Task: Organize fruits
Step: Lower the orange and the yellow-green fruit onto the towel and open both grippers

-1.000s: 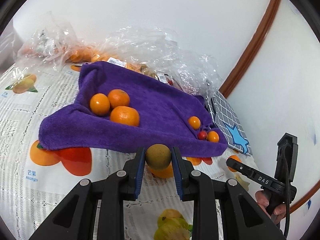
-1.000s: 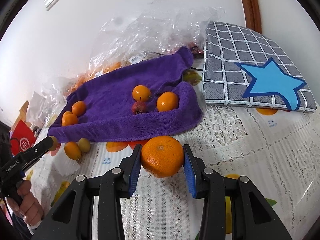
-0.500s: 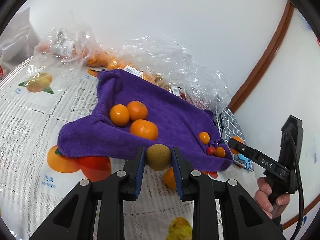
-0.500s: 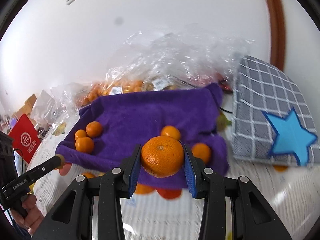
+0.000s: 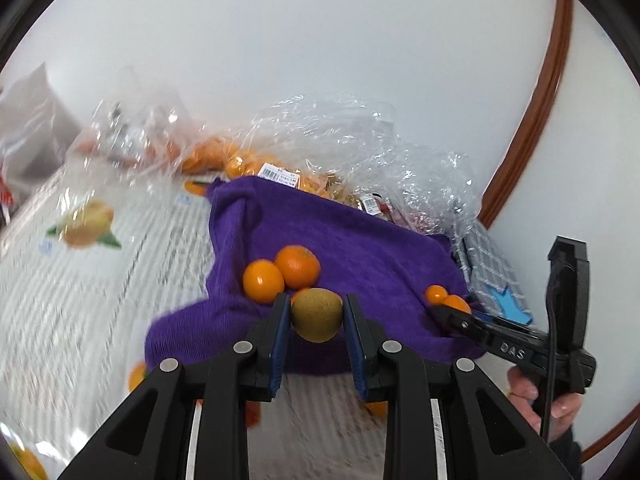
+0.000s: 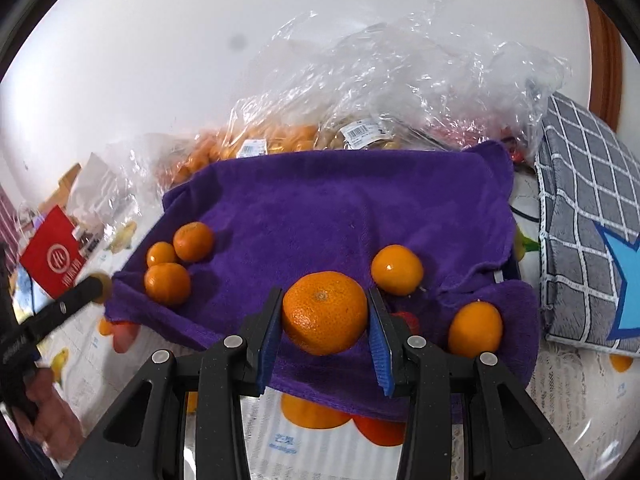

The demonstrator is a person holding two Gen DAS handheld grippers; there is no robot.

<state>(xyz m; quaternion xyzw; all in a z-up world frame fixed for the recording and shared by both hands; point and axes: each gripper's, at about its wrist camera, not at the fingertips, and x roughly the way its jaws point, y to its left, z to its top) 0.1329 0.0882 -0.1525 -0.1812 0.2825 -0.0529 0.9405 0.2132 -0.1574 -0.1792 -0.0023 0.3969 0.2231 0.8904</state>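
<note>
left jaws [image 5: 316, 316] clamping brown fruit [image 5: 317, 314], right jaws [image 6: 325, 316] clamping orange [image 6: 325, 313]

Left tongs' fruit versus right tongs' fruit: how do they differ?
The fruit in the left tongs is a dull brownish-green fruit with smooth skin; the right tongs hold a bright orange with dimpled peel. The orange looks bigger, filling a wider gap. Both are round, clamped and over the purple towel.

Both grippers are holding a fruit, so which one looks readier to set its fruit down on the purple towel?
Probably the right gripper: its orange hangs over the purple towel, near loose oranges. The left gripper holds its brownish-green fruit at the towel's near edge.
</note>
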